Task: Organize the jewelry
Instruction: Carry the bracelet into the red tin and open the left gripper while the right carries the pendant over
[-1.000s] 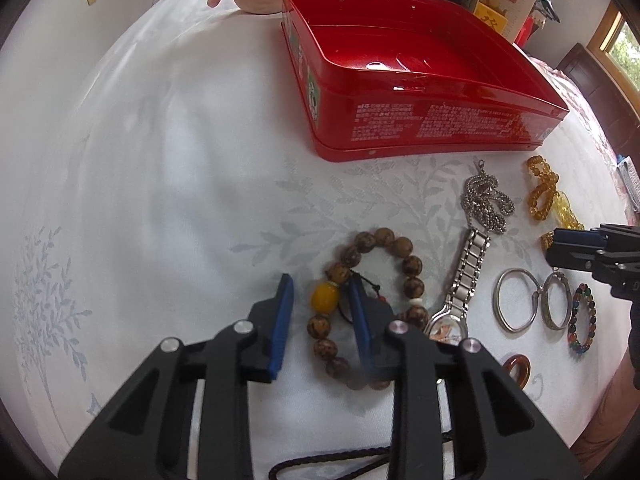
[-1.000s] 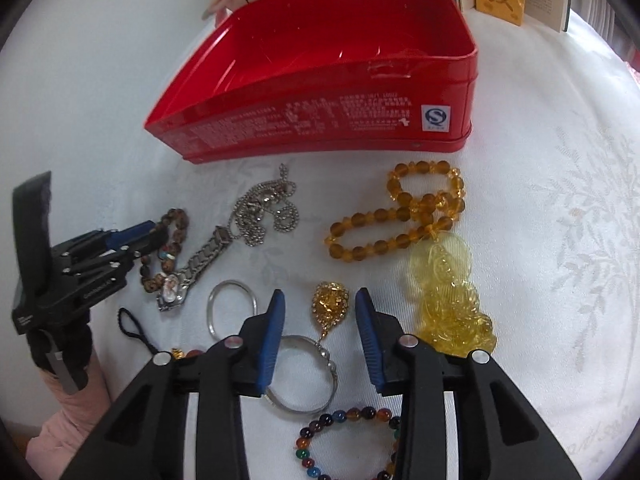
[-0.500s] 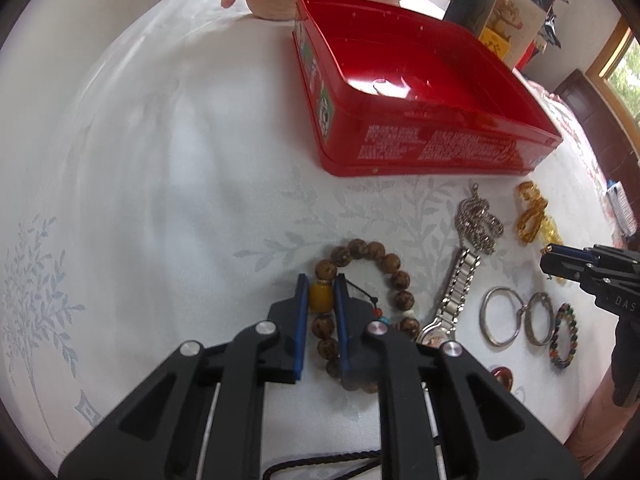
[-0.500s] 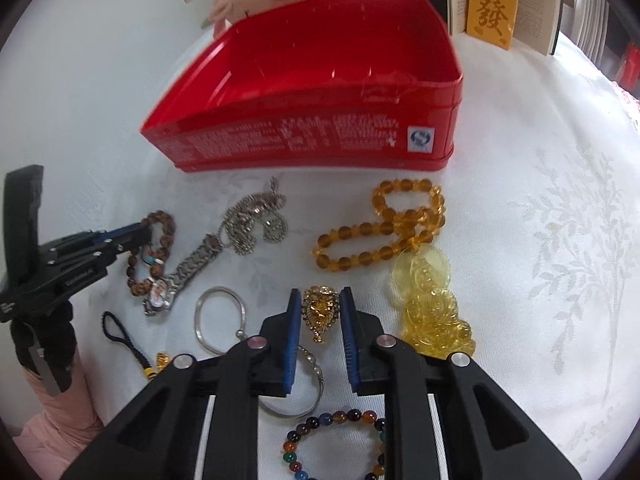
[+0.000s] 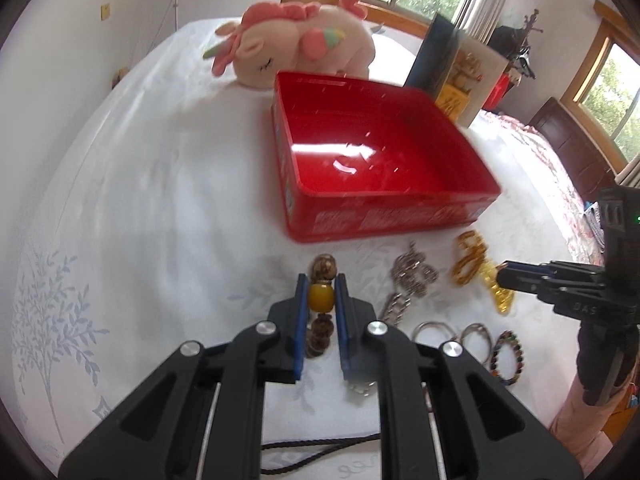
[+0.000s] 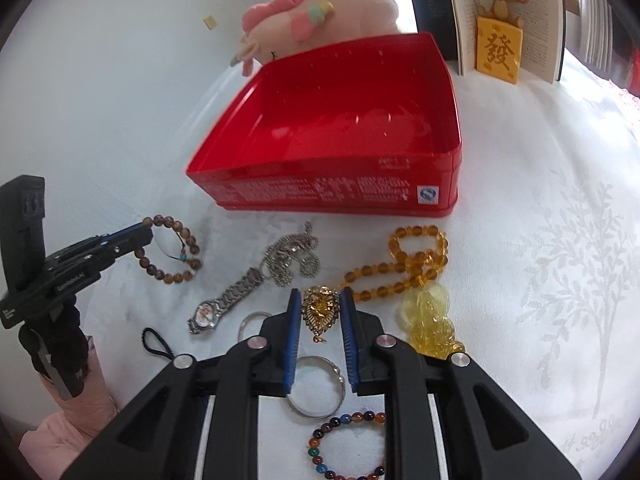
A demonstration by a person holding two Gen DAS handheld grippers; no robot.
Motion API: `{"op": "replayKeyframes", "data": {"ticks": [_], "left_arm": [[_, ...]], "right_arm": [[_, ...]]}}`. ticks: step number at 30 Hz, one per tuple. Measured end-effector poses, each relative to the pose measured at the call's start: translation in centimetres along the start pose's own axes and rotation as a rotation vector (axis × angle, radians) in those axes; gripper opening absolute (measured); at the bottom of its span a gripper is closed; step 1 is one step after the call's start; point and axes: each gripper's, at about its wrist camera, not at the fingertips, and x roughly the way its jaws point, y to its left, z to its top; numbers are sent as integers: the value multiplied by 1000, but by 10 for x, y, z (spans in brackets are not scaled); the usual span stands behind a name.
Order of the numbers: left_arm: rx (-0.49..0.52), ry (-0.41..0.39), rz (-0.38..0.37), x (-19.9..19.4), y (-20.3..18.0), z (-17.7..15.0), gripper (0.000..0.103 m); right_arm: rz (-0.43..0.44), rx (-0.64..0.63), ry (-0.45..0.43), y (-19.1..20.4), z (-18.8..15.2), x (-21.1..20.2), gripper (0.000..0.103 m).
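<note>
White counter (image 6: 560,200), red tin (image 6: 332,196) as landmark: your left claw (image 5: 321,294) clamps wooden bead bracelet (image 5: 321,300) before tin; your right claw (image 6: 320,306) pinches gold pendant (image 6: 320,310) before tin.

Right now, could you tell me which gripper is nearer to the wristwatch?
Left. The left gripper, holding the brown bead bracelet, sits just beside the wristwatch; the right gripper, holding the gold pendant, is farther along the row.

pink plush unicorn (image 5: 296,46) | open book (image 6: 508,20) | white tablecloth (image 5: 140,200)
</note>
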Motion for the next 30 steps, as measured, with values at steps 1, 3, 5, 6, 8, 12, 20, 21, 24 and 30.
{"op": "replayKeyframes", "data": {"ticks": [1,3,5,6,8,12,20,21,24,30], "left_arm": [[6,-10,-2,-3,-1,2,11],[18,-31,-10,-12,-5,8,11],[26,-48,-22,-19,-10,14,11],[35,-60,-28,-24,-14,19,11],[47,-81,-41,-32,-19,31,11],[73,-117,-73,-43,-34,57,11],[72,-123,-107,-4,-55,106,11],[67,-110,-106,5,-54,107,11],[38,-47,-79,41,-50,113,11],[23,41,12,87,-41,111,11]], "right_arm": [[4,-2,-6,2,2,-1,19],[6,-8,-19,5,8,-7,19],[0,-14,-32,7,16,-13,19],[1,-16,-38,8,21,-16,19],[7,-19,-45,9,33,-20,19],[-4,-14,-68,11,63,-24,19],[-60,41,-53,-6,109,7,19],[-66,45,-46,-9,111,11,19],[-89,54,-2,-17,115,32,19],[-145,53,44,-27,119,58,19]]}}
